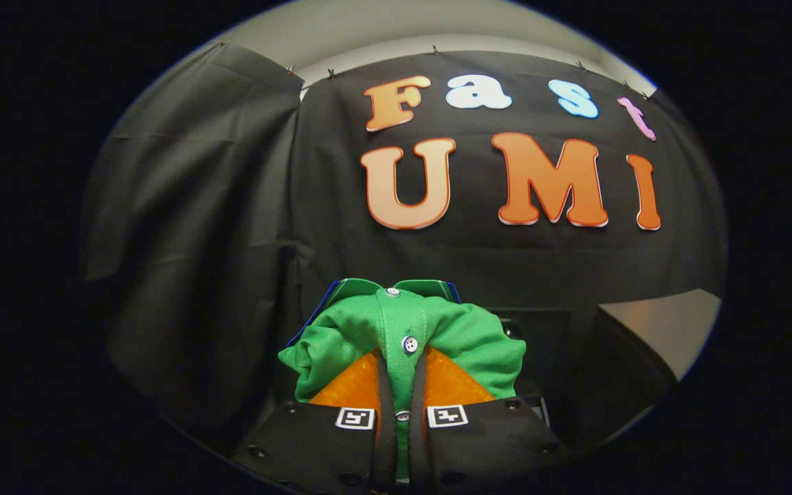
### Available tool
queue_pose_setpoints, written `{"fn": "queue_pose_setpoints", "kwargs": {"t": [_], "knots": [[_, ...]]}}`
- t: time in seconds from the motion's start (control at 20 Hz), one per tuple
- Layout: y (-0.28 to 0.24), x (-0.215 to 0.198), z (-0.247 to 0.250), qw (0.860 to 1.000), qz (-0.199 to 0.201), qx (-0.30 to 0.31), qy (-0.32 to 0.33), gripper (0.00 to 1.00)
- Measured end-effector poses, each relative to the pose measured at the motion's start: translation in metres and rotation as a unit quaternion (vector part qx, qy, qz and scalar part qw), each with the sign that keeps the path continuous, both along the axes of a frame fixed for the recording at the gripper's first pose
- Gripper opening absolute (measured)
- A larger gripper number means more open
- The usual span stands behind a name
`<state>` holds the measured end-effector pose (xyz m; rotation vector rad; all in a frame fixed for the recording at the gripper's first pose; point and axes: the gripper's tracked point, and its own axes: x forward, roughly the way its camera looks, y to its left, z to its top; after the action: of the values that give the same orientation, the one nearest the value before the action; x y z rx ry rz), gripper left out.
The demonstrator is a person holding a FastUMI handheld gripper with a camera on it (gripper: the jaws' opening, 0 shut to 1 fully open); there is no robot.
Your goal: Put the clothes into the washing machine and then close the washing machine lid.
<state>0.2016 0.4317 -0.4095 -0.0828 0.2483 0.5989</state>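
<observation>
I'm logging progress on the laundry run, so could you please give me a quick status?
Gripper shut on green shirt, pinching its button placket. Shirt bunched, lifted in front of the booth wall. Nothing blocking ahead.

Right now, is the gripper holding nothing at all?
No, the gripper is closed on the button strip of a green shirt, which bunches up between and just beyond its fingers.

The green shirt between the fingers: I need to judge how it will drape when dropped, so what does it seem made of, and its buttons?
Green shirt: looks like soft matte knit fabric, probably cotton; it bunches in rounded folds where the gripper pinches its placket. Buttons: small, white, glossy, with holes, likely plastic.
</observation>
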Motion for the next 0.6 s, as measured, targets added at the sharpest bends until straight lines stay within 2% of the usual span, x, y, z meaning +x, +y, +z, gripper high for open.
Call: {"fn": "queue_pose_setpoints", "kwargs": {"t": [0.1, 0.25, 0.45, 0.6], "knots": [[0.002, 0.014, -0.039, 0.999, -0.009, -0.015, 0.033, 0.15], [-0.009, 0.035, -0.101, 0.995, -0.046, -0.018, 0.091, 0.15], [-0.020, 0.046, -0.183, 0.980, -0.081, -0.039, 0.178, 0.15], [-0.025, 0.042, -0.212, 0.969, -0.091, -0.056, 0.224, 0.15]]}}
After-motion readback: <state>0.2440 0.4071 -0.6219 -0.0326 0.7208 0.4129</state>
